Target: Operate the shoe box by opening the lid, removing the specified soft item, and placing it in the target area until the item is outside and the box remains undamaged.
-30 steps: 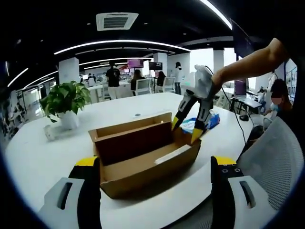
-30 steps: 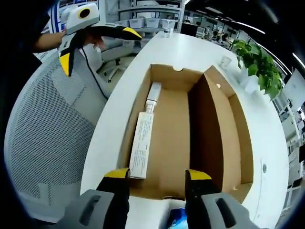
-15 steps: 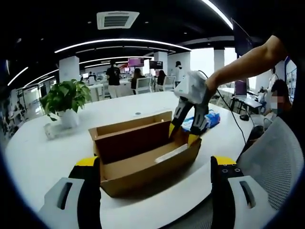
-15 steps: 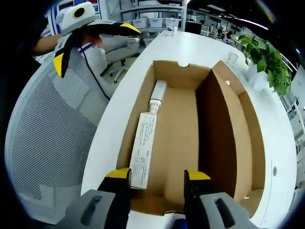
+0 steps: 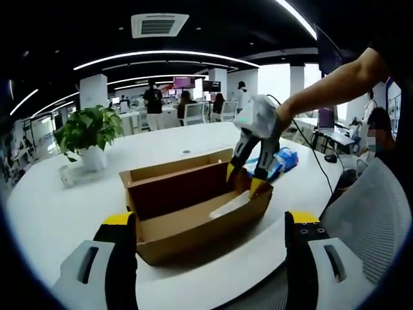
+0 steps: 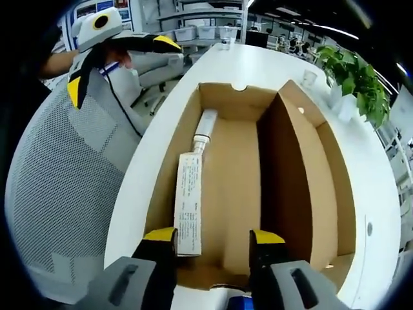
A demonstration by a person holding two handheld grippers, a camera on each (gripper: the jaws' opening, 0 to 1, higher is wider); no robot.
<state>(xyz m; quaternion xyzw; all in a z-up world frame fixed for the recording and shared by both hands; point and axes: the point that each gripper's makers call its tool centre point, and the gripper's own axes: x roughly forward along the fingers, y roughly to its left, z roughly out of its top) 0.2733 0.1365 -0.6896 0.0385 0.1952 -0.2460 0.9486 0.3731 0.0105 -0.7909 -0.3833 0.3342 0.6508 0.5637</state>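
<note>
An open brown cardboard shoe box [image 5: 193,223] lies on the white table, its lid [image 6: 293,181] standing upright along one long side. Inside, a long white tube-like pack [image 6: 188,210] with small print lies against the wall opposite the lid, also seen as the white pack [image 5: 227,205]. My right gripper [image 6: 213,237] is open, its tips just over the box's near end wall; in the left gripper view the right gripper [image 5: 244,181] dips into the box's far right end. My left gripper [image 5: 211,219] is open in front of the box, apart from it, and appears as the left gripper [image 6: 119,64].
A blue packet [image 5: 279,159] lies on the table past the box's right end. A potted plant [image 5: 87,132] and a small cup [image 6: 304,82] stand farther along the white table [image 5: 58,213]. A grey mesh chair [image 6: 58,194] sits beside the table edge. People stand in the far office.
My right gripper has come down from above the box's end until its tips reach just inside it. The left gripper has stayed where it was, open.
</note>
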